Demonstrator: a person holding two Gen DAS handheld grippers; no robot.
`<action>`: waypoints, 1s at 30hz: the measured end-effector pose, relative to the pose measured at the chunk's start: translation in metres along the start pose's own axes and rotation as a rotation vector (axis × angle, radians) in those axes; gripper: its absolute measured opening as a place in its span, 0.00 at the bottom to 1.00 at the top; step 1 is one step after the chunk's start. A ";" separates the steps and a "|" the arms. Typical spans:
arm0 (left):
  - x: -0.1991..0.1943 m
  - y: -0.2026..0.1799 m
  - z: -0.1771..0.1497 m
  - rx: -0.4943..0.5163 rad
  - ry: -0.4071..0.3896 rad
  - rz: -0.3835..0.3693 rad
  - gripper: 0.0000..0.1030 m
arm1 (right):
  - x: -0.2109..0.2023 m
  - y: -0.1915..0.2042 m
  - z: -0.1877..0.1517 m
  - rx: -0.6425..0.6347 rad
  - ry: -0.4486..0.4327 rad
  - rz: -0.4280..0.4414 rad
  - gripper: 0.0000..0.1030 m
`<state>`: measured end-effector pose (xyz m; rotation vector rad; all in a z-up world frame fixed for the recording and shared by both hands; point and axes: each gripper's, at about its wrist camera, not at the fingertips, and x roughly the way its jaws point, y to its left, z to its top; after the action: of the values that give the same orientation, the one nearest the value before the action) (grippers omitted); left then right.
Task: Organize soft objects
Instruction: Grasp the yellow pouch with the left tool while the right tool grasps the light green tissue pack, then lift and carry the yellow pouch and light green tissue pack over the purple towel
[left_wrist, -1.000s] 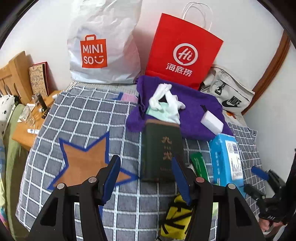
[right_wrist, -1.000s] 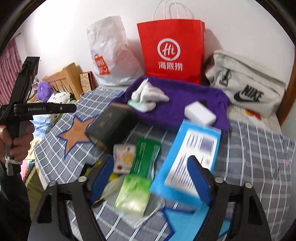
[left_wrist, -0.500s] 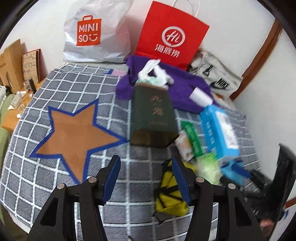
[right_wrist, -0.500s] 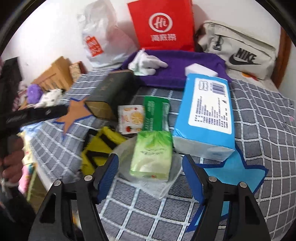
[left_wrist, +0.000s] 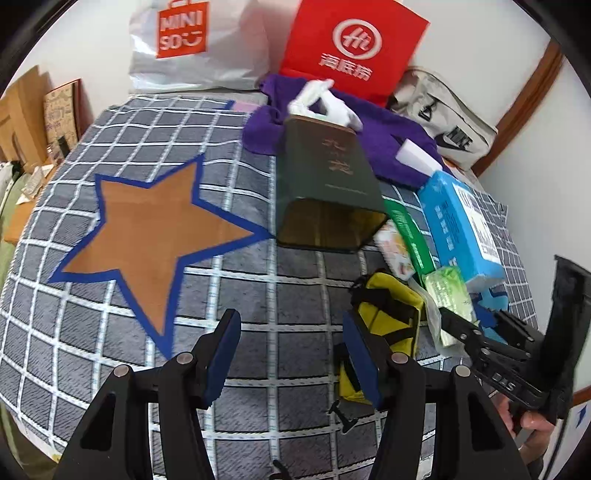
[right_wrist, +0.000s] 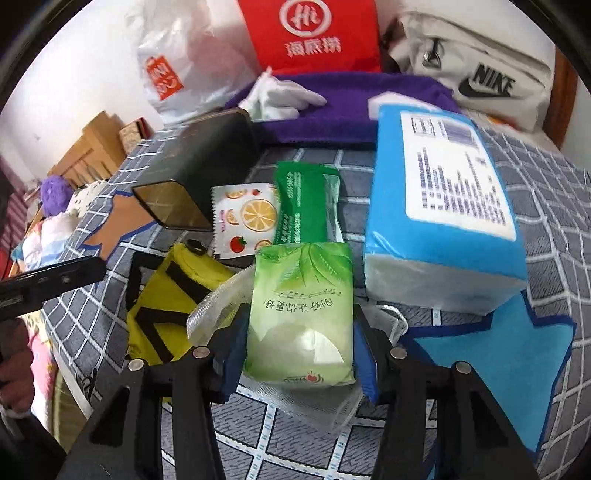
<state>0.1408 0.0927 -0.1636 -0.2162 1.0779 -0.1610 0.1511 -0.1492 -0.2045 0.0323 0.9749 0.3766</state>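
Observation:
A light green tissue pack (right_wrist: 301, 314) lies on a clear plastic bag (right_wrist: 221, 306) on the checked blanket. My right gripper (right_wrist: 299, 350) is open with one finger on each side of that pack, close to touching it. Behind it lie a dark green wipes pack (right_wrist: 306, 203), a fruit-print packet (right_wrist: 243, 221) and a big blue tissue pack (right_wrist: 443, 206). My left gripper (left_wrist: 291, 354) is open and empty above the blanket, left of a yellow pouch (left_wrist: 384, 317). White gloves (left_wrist: 325, 99) lie on a purple towel (left_wrist: 384, 133).
A dark green box (left_wrist: 325, 184) lies in the middle. A brown star patch (left_wrist: 147, 236) and a blue star patch (right_wrist: 491, 362) mark the blanket. A red paper bag (left_wrist: 351, 44), a white Miniso bag (left_wrist: 192, 40) and a Nike bag (left_wrist: 450, 122) stand against the wall.
My right gripper has moved forward and down, and its fingers now flank the light green tissue pack. My left gripper has drawn back and lower over the blanket.

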 end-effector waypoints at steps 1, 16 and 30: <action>0.002 -0.004 0.000 0.014 0.002 -0.005 0.54 | -0.007 0.001 -0.001 -0.008 -0.017 0.010 0.49; 0.019 -0.037 -0.012 0.067 0.059 -0.073 0.62 | -0.059 -0.024 -0.028 -0.003 -0.096 -0.001 0.49; 0.048 -0.085 -0.030 0.308 0.100 0.039 0.83 | -0.036 -0.081 -0.056 0.091 -0.050 -0.069 0.52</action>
<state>0.1340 -0.0037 -0.1965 0.0906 1.1399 -0.3020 0.1119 -0.2441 -0.2228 0.0901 0.9407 0.2662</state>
